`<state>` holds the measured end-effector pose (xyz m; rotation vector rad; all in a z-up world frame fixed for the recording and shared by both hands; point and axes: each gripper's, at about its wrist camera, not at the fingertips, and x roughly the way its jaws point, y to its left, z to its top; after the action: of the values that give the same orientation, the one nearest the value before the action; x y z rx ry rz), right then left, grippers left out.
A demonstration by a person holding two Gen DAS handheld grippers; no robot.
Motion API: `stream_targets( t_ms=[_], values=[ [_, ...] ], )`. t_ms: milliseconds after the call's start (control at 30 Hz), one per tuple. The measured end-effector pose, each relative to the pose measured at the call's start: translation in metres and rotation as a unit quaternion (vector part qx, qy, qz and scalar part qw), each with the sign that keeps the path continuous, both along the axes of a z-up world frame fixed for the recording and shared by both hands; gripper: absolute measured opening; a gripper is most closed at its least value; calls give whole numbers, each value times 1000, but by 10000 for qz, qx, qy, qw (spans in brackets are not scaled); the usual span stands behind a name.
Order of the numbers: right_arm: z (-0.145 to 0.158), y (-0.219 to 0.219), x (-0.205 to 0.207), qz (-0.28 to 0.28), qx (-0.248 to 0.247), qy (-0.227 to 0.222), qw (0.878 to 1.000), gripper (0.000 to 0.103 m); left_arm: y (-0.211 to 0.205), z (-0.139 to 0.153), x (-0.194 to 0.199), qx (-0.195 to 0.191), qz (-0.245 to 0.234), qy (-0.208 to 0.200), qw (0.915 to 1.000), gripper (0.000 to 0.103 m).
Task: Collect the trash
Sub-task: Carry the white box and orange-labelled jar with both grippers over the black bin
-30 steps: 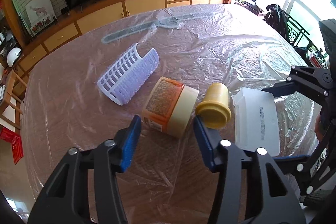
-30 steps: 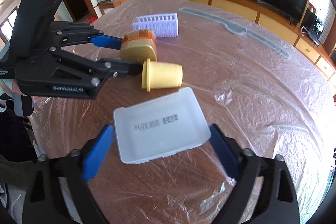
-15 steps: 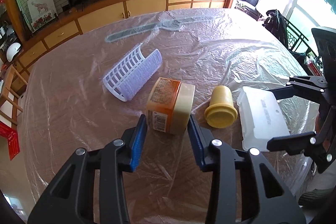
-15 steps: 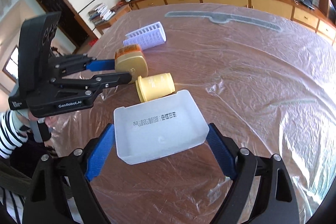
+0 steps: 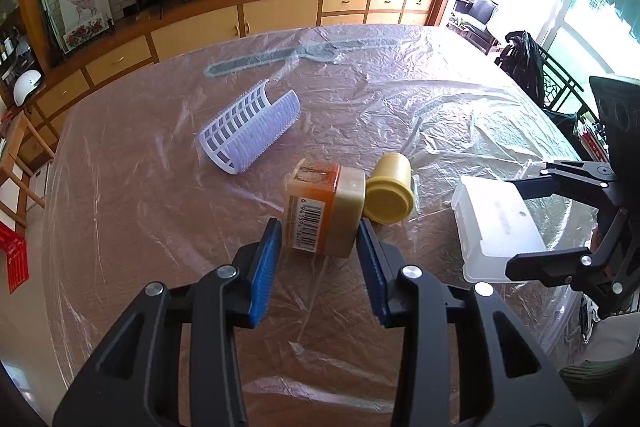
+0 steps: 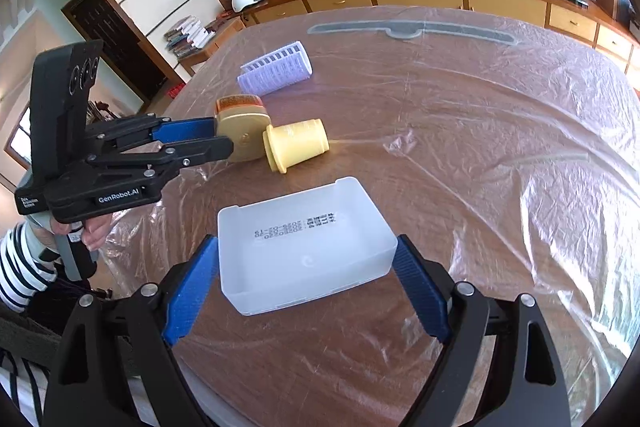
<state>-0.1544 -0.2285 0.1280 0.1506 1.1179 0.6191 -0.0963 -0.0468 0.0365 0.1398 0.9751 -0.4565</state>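
An orange-labelled tub (image 5: pixel 322 213) with a tan lid is held on its side between the blue pads of my left gripper (image 5: pixel 318 247), which is shut on it; it also shows in the right wrist view (image 6: pixel 242 129). A yellow cup (image 5: pixel 390 193) lies on its side next to it, also seen in the right wrist view (image 6: pixel 298 147). My right gripper (image 6: pixel 306 281) is shut on a white plastic tray (image 6: pixel 306 247), tilted up off the table; the tray shows in the left wrist view (image 5: pixel 498 231).
A lilac slatted plastic piece (image 5: pixel 250 131) lies further back on the plastic-covered round table (image 5: pixel 400 99). A long grey strip (image 5: pixel 296 57) lies near the far edge. Cabinets and a TV stand behind the table.
My left gripper closed onto the tub and tipped it up. My right gripper closed on the white tray and lifted its near side off the table.
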Motion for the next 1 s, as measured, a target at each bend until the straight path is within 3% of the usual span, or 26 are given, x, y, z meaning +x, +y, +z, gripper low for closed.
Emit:
stream_targets(
  t_ms=[267,667,867,1000],
  values=[
    [-3,-29,0,-582,1042,456,9918,85,3,7,-13,-131,62,-28,9999,40],
    [-1,-35,-17,-682,1063,472,9909,85,4,10,-27,-275,236,-51,9993,39],
    [0,-34,-24,-656,1028,445,9915,85,-1,10,-29,-115,152,-140,9997,40],
    [-1,-33,-29,-632,1004,459,9919,85,-7,-1,-22,-1,85,56,9999,40]
  ],
)
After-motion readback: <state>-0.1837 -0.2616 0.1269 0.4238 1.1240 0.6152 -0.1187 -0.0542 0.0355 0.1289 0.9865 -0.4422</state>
